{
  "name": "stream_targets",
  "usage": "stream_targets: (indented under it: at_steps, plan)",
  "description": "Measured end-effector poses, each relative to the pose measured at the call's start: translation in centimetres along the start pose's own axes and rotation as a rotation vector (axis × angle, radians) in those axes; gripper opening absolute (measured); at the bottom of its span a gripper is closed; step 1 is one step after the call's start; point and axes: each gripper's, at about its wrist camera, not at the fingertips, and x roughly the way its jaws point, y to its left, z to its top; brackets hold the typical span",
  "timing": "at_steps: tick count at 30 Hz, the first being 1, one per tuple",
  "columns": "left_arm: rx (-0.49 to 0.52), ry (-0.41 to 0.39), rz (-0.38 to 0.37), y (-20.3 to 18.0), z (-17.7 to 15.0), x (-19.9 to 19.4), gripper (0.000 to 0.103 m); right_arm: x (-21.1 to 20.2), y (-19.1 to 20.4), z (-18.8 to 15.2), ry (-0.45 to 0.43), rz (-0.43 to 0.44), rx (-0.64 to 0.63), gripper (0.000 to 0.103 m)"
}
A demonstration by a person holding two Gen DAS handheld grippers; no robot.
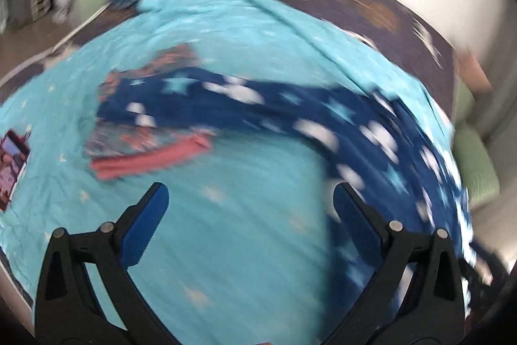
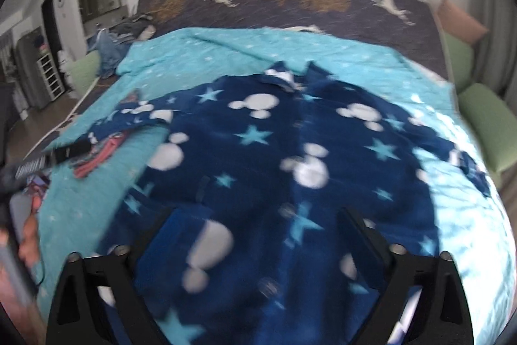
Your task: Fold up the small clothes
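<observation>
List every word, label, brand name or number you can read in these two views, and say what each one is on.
None can be read.
The phone at the left on the turquoise sheet has a lit screen, too blurred to tell if it carries text.
The navy garment bears only white mouse-head shapes and light blue stars, no lettering.
The dark bedspread has animal and tree motifs, no words.

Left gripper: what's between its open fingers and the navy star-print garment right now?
In the left wrist view, only the turquoise blanket lies between the open left gripper and the navy garment; the garment already runs beside its right-hand finger.
</observation>
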Motion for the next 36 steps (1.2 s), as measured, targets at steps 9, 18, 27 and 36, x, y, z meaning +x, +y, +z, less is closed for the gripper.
stream_targets:
  at_steps: [9, 18, 27, 36]
  plan:
    - [-0.395, 0.208, -0.119, 12.4, 3.8, 9.8, 0.081, 7.8, 6.4, 3.2, 0.133, 0.109, -0.112, 0.049]
    - [-0.567, 0.236, -0.123, 15.0, 5.2, 15.7, 0.047, 10.4, 8.5, 3.9, 0.157, 0.114, -0.155, 0.049]
    - [-0.262, 0.016, -0.043, 5.9, 11.4, 11.1, 0.010, 11.2, 6.4, 4.8, 0.140, 0.100, -0.097, 0.049]
    - [0.241, -0.035, -0.245, -18.1, 10.2, 8.5, 0.010, 10.2, -2.9, 4.6, 0.108, 0.018, 0.125, 0.052]
